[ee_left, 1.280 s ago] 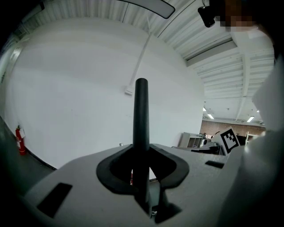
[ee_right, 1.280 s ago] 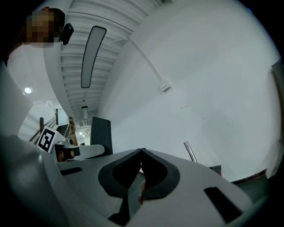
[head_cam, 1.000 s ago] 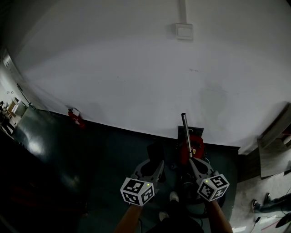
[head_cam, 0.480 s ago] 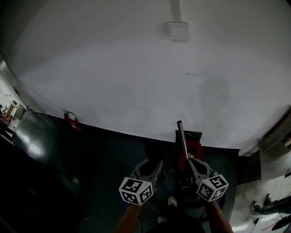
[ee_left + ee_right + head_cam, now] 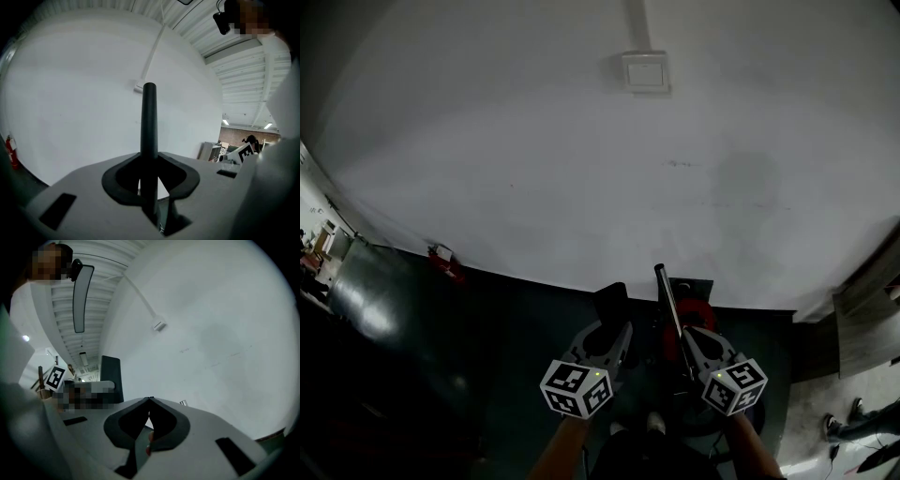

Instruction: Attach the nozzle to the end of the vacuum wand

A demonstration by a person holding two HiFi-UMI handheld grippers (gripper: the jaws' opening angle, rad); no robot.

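Note:
In the left gripper view a black vacuum nozzle (image 5: 149, 119) stands upright between the jaws. My left gripper (image 5: 609, 339) is shut on the nozzle (image 5: 610, 301), which pokes up ahead of it. The nozzle (image 5: 111, 378) also shows as a dark slab in the right gripper view. The metal vacuum wand (image 5: 667, 298) rises slanted from the red vacuum body (image 5: 701, 312) by the wall. My right gripper (image 5: 686, 337) sits at the wand's base. Its jaw tips meet (image 5: 150, 400) with nothing seen between them; the wand's end (image 5: 183, 403) peeks just past one jaw.
A large white wall fills the view ahead, with a switch box (image 5: 645, 71) high up. A red fire extinguisher (image 5: 442, 260) stands at the wall's foot on the left. The floor is dark. A grey cabinet (image 5: 865, 322) and someone's shoes (image 5: 853, 415) are at the right.
Both grippers have moved forward toward the wall and the vacuum. The wall box and the wand have slid left in the head view. Neither gripper's jaws changed.

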